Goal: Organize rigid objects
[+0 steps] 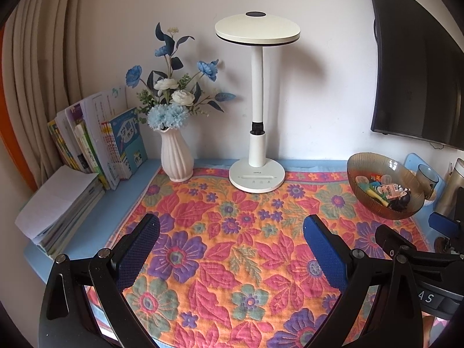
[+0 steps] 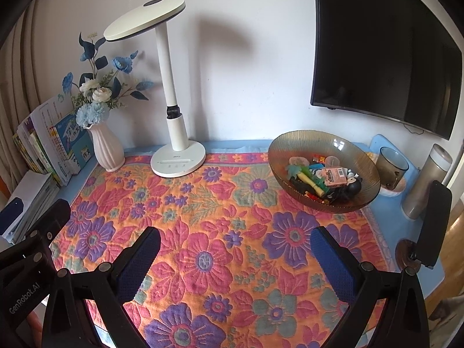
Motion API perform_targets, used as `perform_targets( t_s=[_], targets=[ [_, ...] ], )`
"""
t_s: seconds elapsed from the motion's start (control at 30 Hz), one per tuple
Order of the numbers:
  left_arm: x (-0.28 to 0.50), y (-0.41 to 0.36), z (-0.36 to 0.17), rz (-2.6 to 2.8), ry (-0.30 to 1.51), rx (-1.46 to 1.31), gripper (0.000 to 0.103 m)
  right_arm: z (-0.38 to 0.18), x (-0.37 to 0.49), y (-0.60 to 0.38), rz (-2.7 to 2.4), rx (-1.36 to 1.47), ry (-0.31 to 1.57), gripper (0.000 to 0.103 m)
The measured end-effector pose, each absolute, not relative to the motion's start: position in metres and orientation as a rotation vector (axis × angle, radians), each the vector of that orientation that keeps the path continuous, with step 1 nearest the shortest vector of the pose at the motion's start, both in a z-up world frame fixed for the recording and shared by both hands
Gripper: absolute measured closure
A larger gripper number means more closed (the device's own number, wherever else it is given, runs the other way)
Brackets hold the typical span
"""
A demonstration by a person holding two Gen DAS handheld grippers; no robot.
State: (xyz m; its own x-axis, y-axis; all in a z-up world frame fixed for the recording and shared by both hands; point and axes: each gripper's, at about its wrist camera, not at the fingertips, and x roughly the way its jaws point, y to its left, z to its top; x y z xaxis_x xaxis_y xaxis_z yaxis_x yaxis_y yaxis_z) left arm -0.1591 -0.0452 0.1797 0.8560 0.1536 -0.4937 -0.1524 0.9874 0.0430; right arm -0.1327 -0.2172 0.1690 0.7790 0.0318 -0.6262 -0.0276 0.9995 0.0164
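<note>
I hold both claws above the flowered cloth (image 1: 220, 249) that covers the blue table (image 1: 130, 200). My left claw (image 1: 232, 226) is spread wide with nothing between its blue pads (image 1: 324, 249). My right claw (image 2: 235, 240) is likewise released and empty, its fingers well apart over the cloth. The small rigid things, a jumble of toys and bits (image 2: 324, 177), lie together inside the ribbed glass bowl (image 2: 293, 145), which sits on the cloth's far right corner. Just beyond the bowl stand a glass cup (image 2: 390, 168) and a metal flask (image 2: 429, 179). At the back are a white desk lamp (image 1: 256, 145), a vase of blue flowers (image 1: 175, 153), and books (image 1: 116, 145) leaning at the left.
</note>
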Motion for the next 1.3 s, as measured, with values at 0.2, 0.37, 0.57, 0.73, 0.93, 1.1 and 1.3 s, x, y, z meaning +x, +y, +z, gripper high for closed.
perform_targets(
  t_s=[0.2,0.37,0.57,0.73,0.93,1.1,1.3],
  targets=[
    [-0.163,-0.048,0.183,0.155,0.507,0.008,0.004,0.171,-0.134,-0.219,0.027,0.016,0.672,0.000],
    [-0.163,-0.049,0.183,0.160,0.506,0.015,0.004,0.170,-0.135,-0.217,0.015,0.010,0.676,0.000],
    [-0.156,-0.048,0.176,0.162,0.518,0.010,0.004,0.168,-0.132,-0.214,0.002,-0.013,0.669,0.000],
    [-0.132,-0.041,0.154,0.171,0.588,-0.017,0.004,0.151,-0.112,-0.209,0.006,-0.055,0.691,0.000],
    [-0.097,-0.038,0.131,0.166,0.634,-0.023,0.004,0.123,-0.072,-0.206,0.015,-0.062,0.739,0.000],
    [-0.065,-0.038,0.104,0.168,0.707,-0.012,0.004,0.099,-0.043,-0.203,-0.005,-0.103,0.766,0.000],
    [-0.032,-0.033,0.052,0.186,0.809,0.003,0.004,0.048,-0.008,-0.198,-0.005,-0.136,0.872,0.000]
  ],
)
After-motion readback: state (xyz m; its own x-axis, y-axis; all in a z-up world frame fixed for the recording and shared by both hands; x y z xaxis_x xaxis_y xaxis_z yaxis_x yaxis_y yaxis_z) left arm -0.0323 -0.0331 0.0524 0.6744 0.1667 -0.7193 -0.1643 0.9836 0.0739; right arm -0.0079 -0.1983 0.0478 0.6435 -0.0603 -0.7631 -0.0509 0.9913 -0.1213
